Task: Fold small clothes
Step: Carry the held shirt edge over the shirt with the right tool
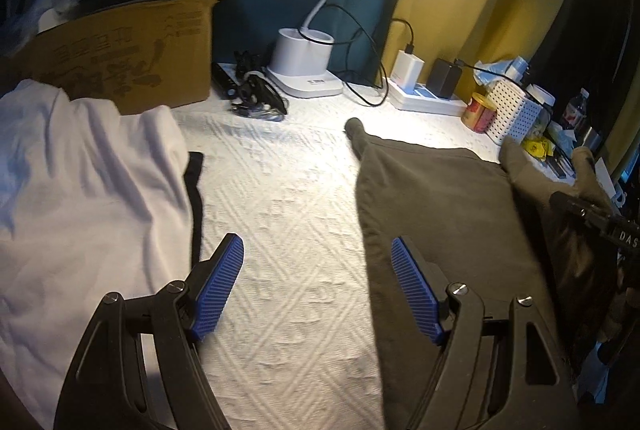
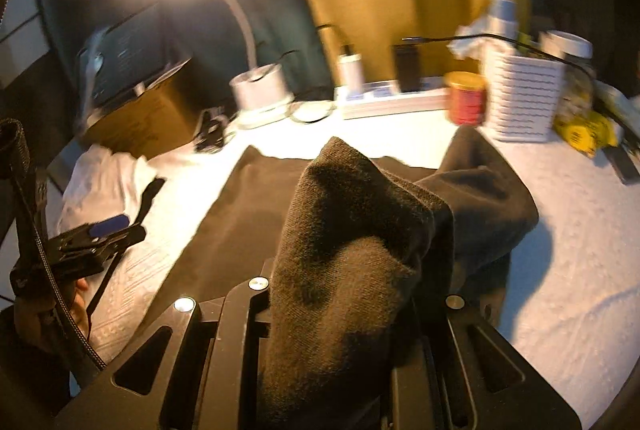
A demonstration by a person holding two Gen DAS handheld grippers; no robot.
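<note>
garment [image 1: 440,214]: olive-brown, plain
shirt [image 1: 80,182]: white, black edge
worktop [image 1: 288,198]: white cover, raised diamond weave
pads [image 1: 218,290]: blue, ribbed (on black hand-held gripper arms)
box [image 1: 132,54]: brown, dark print
can [image 1: 479,112]: red and gold
basket [image 1: 510,110]: white, dotted holes

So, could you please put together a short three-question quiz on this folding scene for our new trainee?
1. True or false: the left gripper is open and holds nothing.
2. What is the right gripper shut on?
A. the white garment
B. the olive cloth
C. the red can
3. Fill in: the cardboard box stands behind the ____ garment.

Key
1. True: its blue pads stand wide apart above the white table cover.
2. B: a bunched corner is lifted.
3. White.
</note>
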